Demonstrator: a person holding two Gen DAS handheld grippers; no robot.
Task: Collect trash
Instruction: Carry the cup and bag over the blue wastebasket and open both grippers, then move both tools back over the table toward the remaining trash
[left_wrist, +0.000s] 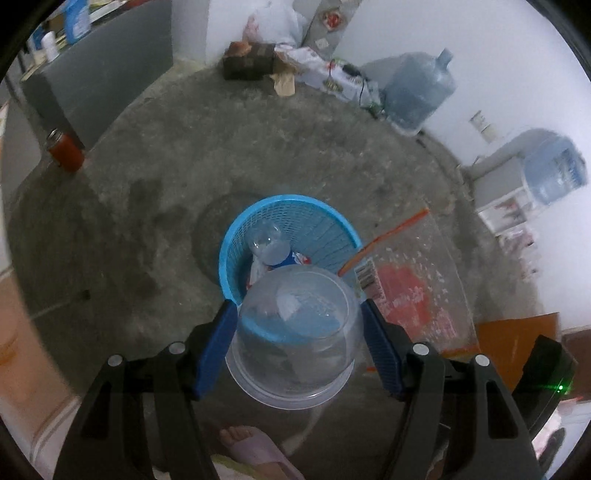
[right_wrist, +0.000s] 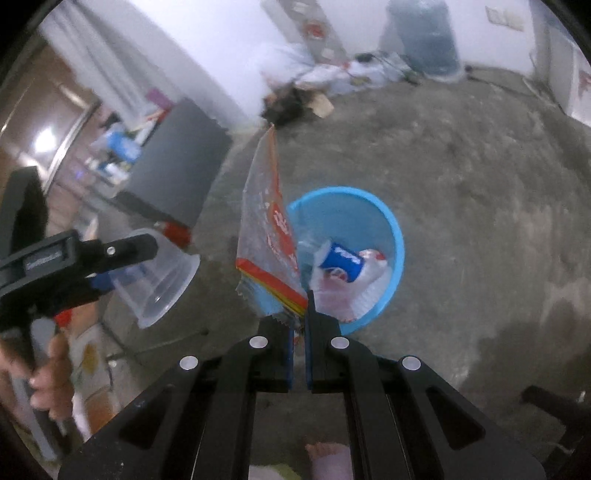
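Left gripper (left_wrist: 299, 325): we see its blue-padded jaws clamped on one clear round plastic cup (left_wrist: 295, 332), one pad on each side of the wall, the rim turned toward the camera. The tool points steeply down, and the cup hangs over the near rim of one blue mesh plastic wastebasket (left_wrist: 343, 225) standing on the grey concrete floor (left_wrist: 147, 184).

Right gripper (right_wrist: 300, 317): jaws together, pinching the bottom edge of one clear plastic bag with red print and an orange zip strip (right_wrist: 264, 221). The bag stands up from the tips, just left of the basket (right_wrist: 397, 236) in this view. This tool also tilts downward.

In the basket we count one blue soda bottle (right_wrist: 340, 260) lying on crumpled white wrapping (right_wrist: 358, 291); how many pieces of wrapping we cannot tell.

The right wrist view also shows the left gripper (right_wrist: 110, 266) from the side, with the cup (right_wrist: 159, 277) tipped so that its mouth faces down and right, and one bare hand (right_wrist: 48, 373) on the handle below.

Farther out: one red can (left_wrist: 64, 149) by a grey cabinet (left_wrist: 99, 77), two large blue water jugs (left_wrist: 421, 88), and one foot in a pale slipper (left_wrist: 255, 448).
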